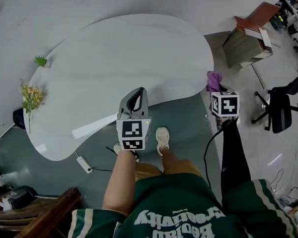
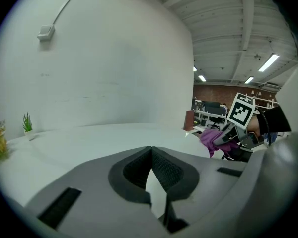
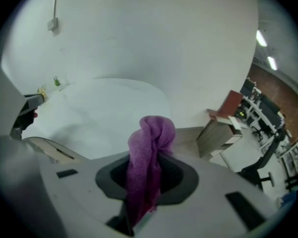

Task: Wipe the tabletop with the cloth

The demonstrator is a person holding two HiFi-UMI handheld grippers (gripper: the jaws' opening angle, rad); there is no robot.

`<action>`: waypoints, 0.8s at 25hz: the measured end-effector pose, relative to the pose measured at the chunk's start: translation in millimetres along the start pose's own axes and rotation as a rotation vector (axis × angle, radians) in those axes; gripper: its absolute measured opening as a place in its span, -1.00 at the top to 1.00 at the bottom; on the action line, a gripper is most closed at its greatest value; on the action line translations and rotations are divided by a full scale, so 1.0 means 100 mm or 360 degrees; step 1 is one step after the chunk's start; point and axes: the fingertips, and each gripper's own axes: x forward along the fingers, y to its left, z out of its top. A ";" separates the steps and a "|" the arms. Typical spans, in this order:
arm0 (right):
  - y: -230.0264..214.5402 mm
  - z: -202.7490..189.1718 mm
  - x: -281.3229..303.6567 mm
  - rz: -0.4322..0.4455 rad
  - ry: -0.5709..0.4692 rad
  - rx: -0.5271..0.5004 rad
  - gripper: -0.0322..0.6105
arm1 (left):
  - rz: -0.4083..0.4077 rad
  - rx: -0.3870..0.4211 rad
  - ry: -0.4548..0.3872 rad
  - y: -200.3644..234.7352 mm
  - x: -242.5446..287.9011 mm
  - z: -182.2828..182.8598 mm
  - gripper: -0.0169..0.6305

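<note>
Cloth [image 1: 214,79] bunched in the right gripper [image 1: 216,87] beside the bench [image 1: 129,48]; under wiping drag so narrow a wad may pull loose, or let the hard jaw tips scrape the surface.
Head view: the purple cloth hangs just past the bench's right edge, apparently not touching it; the left gripper [image 1: 137,94] hovers over the near edge. Left gripper view: the jaw tips are pressed together with nothing between them. Right gripper view: the jaws pinch the cloth, which rises above them as a twisted tuft.
</note>
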 end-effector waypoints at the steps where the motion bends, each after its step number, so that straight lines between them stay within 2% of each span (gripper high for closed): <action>1: 0.12 -0.01 0.06 0.0071 0.0015 -0.0009 0.62 | 0.0007 -0.0002 0.0006 0.04 -0.01 -0.01 0.94; 4: 0.40 -0.04 0.23 0.0211 0.0089 -0.0007 0.62 | 0.0023 0.0003 0.0015 0.13 -0.02 -0.04 0.94; 8: 0.53 -0.05 0.25 0.0247 0.0150 -0.0035 0.63 | 0.0044 0.0002 0.0017 0.25 -0.07 -0.08 0.94; 11: 0.70 -0.08 0.19 0.0327 0.0174 -0.0021 0.63 | 0.0054 -0.0014 0.0029 0.30 -0.15 -0.15 0.94; 15: 1.12 -0.20 0.16 0.0468 0.0202 0.0020 0.63 | 0.0050 -0.0032 0.0045 0.43 -0.28 -0.27 0.94; 18: 1.39 -0.17 0.12 0.0520 0.0193 0.0004 0.63 | 0.0058 -0.0033 0.0041 0.57 -0.41 -0.30 0.94; 20: 1.65 -0.15 0.09 0.0604 0.0183 0.0017 0.63 | 0.0072 -0.0029 0.0039 0.69 -0.53 -0.33 0.94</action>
